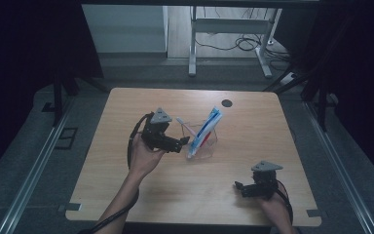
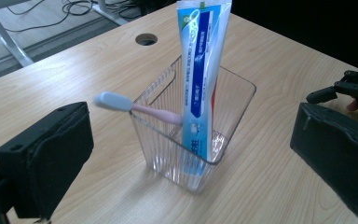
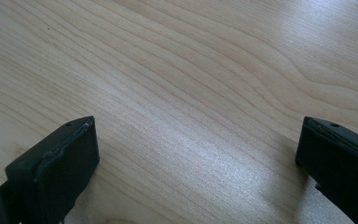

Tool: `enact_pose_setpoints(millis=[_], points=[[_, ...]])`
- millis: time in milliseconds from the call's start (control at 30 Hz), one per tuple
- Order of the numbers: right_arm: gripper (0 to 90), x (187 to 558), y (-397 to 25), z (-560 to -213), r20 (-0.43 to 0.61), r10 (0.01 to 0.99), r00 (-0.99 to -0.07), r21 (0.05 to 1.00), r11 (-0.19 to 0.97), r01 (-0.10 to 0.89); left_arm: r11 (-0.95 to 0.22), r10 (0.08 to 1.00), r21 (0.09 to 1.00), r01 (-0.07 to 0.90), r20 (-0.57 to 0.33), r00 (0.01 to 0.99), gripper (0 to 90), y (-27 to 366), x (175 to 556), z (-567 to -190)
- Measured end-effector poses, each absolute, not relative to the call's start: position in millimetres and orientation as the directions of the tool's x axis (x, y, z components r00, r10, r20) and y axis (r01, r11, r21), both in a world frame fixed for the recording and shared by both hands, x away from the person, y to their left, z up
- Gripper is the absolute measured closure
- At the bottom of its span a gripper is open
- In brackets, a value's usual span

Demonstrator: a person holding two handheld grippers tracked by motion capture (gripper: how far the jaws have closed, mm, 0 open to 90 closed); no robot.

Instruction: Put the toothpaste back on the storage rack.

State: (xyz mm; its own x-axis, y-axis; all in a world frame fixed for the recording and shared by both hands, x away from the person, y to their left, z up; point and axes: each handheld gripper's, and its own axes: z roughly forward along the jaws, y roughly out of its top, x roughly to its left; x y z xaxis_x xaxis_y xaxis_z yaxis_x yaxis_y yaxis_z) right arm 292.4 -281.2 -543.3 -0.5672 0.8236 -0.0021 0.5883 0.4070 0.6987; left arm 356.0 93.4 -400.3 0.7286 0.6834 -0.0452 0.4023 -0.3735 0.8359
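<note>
the left gripper [image 1: 184,141] is hovering just beside the clear ribbed container [image 1: 205,145] near the middle of the wooden table [image 1: 126,122], its jaws pointing toward the container's left side as seen from the high view. in the left gripper view its two black jaws are standing wide apart with nothing between them, framing the container [image 2: 233,100] without touching it. inside the container a blue and white toothpaste tube [image 2: 199,70] is standing nearly upright, leaning slightly and rising well above the rim, with its lower end sitting at the bottom. a pink toothbrush [image 2: 140,108] with a pale bluish head is lying across the container's near left rim, its head sticking out over the edge toward the left jaw and its handle running down inside toward the tube. in the high view the tube [image 1: 209,124] is tilting to the upper right and the toothbrush [image 1: 187,126] is poking out to the upper left. the right gripper [image 1: 238,186] is resting low near the table's front right edge, well apart from the container, held by the person's right hand [image 1: 272,204]. in the right gripper view its jaws are spread wide over bare wood grain, gripping nothing. a round cable hole [image 1: 227,103] is sitting in the tabletop behind the container.
</note>
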Motion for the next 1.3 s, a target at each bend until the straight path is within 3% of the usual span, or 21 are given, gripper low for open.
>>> enact_pose_setpoints(millis=[1300], points=[[0.0, 292, -281, -543, 0.0, 0.825, -0.566, 0.699, 0.404, 0.59, -0.321, 0.754, 0.836, 0.444, -0.059, 0.655, 0.0, 156, 321, -438]])
